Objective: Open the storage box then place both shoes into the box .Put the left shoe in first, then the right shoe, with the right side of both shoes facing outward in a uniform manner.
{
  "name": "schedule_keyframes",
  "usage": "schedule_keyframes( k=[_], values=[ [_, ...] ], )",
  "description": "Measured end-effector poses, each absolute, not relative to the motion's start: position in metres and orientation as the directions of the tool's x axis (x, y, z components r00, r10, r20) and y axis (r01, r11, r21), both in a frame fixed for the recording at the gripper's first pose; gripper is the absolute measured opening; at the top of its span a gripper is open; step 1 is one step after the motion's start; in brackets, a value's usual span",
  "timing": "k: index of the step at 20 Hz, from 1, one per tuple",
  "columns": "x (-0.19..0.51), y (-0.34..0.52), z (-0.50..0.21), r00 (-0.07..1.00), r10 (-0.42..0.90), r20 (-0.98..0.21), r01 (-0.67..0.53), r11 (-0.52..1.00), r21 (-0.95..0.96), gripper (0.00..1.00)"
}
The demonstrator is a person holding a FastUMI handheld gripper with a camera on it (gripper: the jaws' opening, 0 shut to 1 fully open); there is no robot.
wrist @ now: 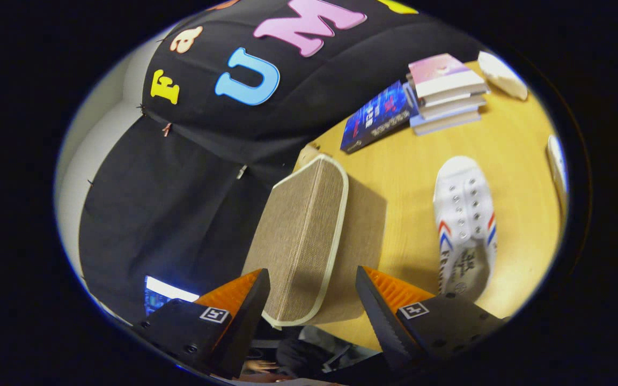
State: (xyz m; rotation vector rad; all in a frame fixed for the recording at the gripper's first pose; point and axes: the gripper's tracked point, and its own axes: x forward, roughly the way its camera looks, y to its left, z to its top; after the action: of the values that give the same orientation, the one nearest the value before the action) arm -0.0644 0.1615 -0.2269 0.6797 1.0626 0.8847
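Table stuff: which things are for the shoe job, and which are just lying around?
For the job: storage box, lid closed, between the open gripper fingers; white shoe beside it.
Just lying about: stack of books, blue book.

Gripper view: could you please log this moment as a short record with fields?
gripper: open, jaws apart on either side of the box's near edge, not pressing it
storage box: beige fabric, closed, on the wooden table
white shoe: on the table beside the box, outside it
books: stacked beyond the shoe
task stage: box not yet opened
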Motion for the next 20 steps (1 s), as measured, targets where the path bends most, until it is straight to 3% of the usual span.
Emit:
schedule_keyframes(
  k=[6,14,20],
  values=[
    [-0.081,0.188,-0.25,0.05,0.936,-0.348,-0.182,0.352,0.918,0.98],
    [-0.075,0.212,-0.252,-0.006,0.975,-0.221,0.032,0.221,0.975,0.98],
    [-0.087,0.212,-0.236,-0.044,0.989,-0.143,0.095,0.147,0.985,0.96]
  ],
)
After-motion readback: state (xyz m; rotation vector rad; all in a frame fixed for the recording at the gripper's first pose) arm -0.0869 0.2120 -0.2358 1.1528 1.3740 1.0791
